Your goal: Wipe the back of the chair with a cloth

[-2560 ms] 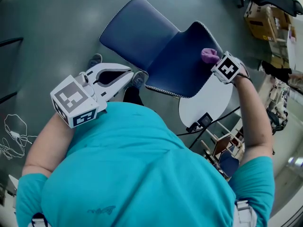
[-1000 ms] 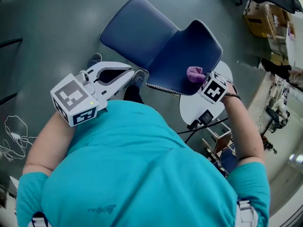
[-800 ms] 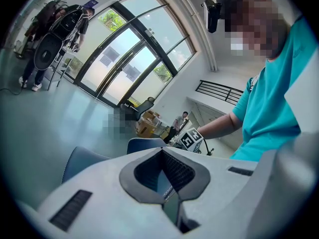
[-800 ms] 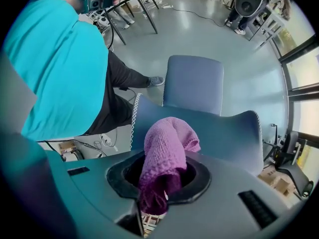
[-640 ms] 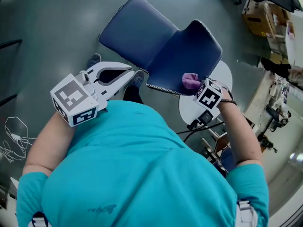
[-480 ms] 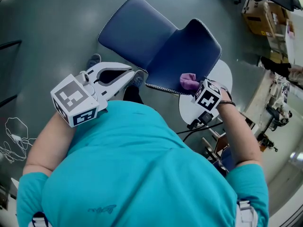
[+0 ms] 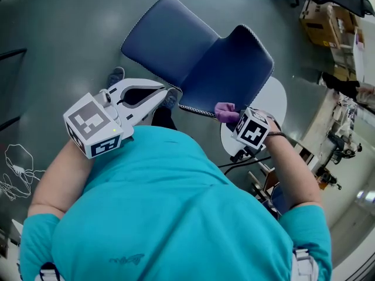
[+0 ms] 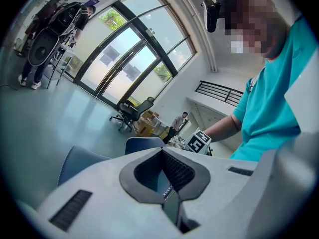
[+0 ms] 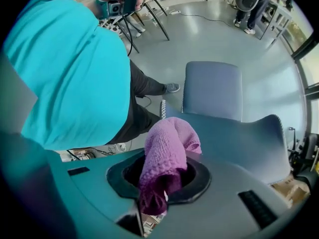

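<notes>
Since the first frame, the right gripper (image 7: 234, 117) has slid from the far right edge of the chair back (image 7: 231, 69) across to its stitched near edge, taking the purple cloth (image 7: 224, 110) with it. Nearest, just above the person's teal shirt (image 7: 170, 215), the left gripper (image 7: 166, 95) hangs with its jaws together on nothing, pointing toward the chair. The right gripper's jaws are clamped on the cloth, which bunches up out of them and sits at the near edge of the chair back. Beyond the back lies the blue seat (image 7: 167, 34). A round white table (image 7: 276, 98) shows beside the right gripper, on the grey floor (image 7: 58, 28), and cardboard boxes (image 7: 325, 25) stand far off at the upper right
</notes>
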{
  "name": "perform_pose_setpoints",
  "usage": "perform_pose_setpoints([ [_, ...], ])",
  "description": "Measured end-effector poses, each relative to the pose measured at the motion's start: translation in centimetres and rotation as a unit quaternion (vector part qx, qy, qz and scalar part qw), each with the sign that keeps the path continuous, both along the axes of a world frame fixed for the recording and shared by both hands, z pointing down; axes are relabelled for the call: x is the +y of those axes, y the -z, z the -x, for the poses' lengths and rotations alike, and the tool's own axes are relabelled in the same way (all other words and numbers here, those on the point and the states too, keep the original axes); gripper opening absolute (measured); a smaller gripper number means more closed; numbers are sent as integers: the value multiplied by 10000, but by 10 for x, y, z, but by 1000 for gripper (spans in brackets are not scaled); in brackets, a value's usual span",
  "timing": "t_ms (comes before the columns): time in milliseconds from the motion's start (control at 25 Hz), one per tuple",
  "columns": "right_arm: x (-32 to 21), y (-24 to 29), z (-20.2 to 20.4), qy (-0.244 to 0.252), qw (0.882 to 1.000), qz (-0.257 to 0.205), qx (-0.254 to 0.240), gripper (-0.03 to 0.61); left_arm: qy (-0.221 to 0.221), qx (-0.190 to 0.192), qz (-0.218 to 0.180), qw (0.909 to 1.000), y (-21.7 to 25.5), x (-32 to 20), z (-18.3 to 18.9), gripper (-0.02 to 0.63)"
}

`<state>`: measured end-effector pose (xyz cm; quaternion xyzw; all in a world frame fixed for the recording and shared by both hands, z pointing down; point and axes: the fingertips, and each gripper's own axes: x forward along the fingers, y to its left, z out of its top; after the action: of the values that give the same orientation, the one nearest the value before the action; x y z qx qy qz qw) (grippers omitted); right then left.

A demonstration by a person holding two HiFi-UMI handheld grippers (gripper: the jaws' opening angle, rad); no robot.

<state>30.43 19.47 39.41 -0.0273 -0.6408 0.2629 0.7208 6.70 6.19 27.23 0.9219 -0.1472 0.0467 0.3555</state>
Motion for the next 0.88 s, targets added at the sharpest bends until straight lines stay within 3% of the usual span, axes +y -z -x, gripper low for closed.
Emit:
perform_pose_setpoints([
  [120,-19,5,5,-140,9997,-134,-170,80,38,4,26,10000,-3,-1,4,3],
  [320,-122,5,-4,51,9940,-1079,-197,80,157,-42,110,9998,-11,-6,10,3],
  [520,-243,-24,-24,932,9723,-2134,213,80,300,-220,197,9991,-39,-17,30,3],
  [680,-308,-72,-41,1834,9540,-2272,686,80,556,-432,99,9975,-81,-47,48,3],
  [880,-340,-129,-54,2822,9249,-2343,1004,81,811,-690,-55,9943,-140,-90,49,3],
])
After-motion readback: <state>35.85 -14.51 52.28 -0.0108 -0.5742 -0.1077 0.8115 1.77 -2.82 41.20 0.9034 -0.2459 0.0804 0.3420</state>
